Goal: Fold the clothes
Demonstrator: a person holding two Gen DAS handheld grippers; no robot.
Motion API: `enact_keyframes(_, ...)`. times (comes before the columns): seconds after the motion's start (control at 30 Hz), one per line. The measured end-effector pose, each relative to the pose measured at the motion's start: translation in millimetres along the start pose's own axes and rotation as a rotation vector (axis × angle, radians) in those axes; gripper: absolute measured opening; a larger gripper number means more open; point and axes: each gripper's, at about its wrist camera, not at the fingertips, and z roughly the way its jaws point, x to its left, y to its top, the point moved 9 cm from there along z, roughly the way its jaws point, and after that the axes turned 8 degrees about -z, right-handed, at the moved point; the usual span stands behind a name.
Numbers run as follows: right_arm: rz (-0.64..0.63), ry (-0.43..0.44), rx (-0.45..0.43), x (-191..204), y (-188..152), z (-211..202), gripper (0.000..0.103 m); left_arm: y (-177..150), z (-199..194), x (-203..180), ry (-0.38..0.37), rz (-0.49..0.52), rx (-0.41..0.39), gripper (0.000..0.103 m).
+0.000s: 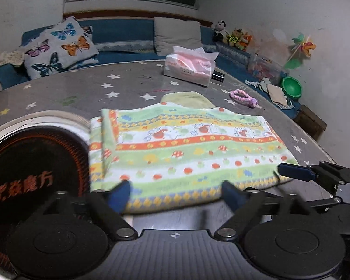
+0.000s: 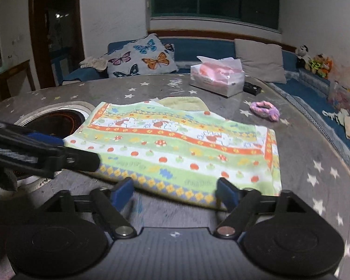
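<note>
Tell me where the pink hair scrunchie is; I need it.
In both views, the scrunchie lies on the table, between towel and tissue pack.

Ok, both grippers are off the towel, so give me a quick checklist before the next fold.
1. Left gripper jaws open, nothing between them: ok.
2. Right gripper jaws open, empty: ok.
3. Colourful mushroom-print towel lying flat, folded, on the grey star-patterned table: ok.
4. Towel's left edge off the round black inset burner: not ok, it overlaps the rim.
5. Pink braided hair tie and pink tissue pack apart from the towel: ok.
6. Yellow-green cloth under the far edge, separate piece: cannot tell.
</note>
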Motion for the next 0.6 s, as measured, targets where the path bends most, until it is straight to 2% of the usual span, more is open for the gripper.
enact_keyframes(0.1,0.026,-0.006,0.000,3.2,-6.5,-5.6,0.089,-8.8,-13.4,6.6,0.027,0.007,-0.015,0.103)
enact_keyframes(0.3,0.059,-0.032,0.001,13.2,-12.9,-15.0,0.103,-27.7,-33.4,21.8,0.063,-0.008,-0.013,0.103)
enact_keyframes(0.6,0.122,-0.064,0.038,26.5,-27.9,-19.7,0.103,-46.8,-54.0,36.3,0.096,-0.033,-0.029,0.103)
